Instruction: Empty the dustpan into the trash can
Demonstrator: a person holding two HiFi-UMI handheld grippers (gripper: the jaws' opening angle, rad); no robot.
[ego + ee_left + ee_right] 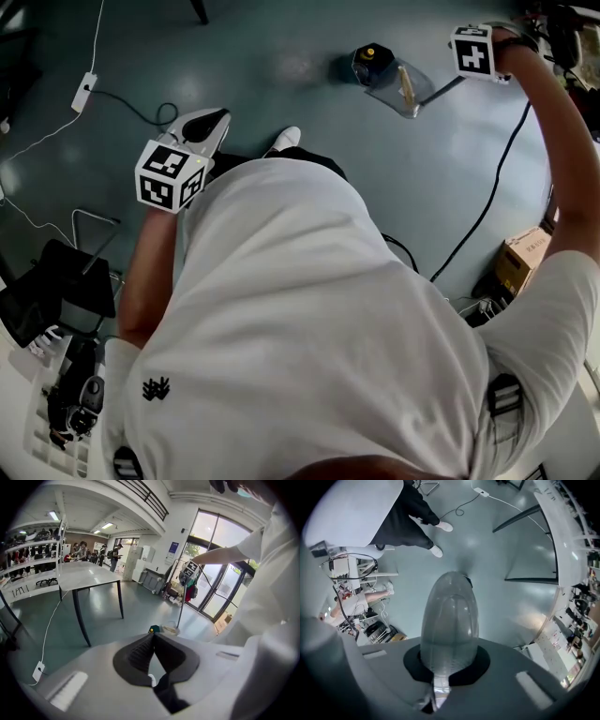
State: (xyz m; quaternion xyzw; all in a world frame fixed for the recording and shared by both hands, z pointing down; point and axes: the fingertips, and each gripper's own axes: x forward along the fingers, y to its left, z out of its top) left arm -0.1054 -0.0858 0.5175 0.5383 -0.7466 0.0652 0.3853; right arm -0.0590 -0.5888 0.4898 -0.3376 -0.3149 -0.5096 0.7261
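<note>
Grey-blue polished floor [281, 94] spreads underfoot. The right hand-held gripper [448, 670] is clamped on the translucent grey plastic grip [450, 620] of a long-handled clear plastic dustpan [405, 92]. Its pan sits far below that gripper at floor level, just beside a small dark teal trash can with a yellow top [371, 59]. The left hand-held gripper [152, 641] is pressed together on nothing, well off to the side. To tip well, lift by the handle, bring the pan's lip over the can's mouth, then tilt slowly so the tan scrap [404, 82] slides in.
</note>
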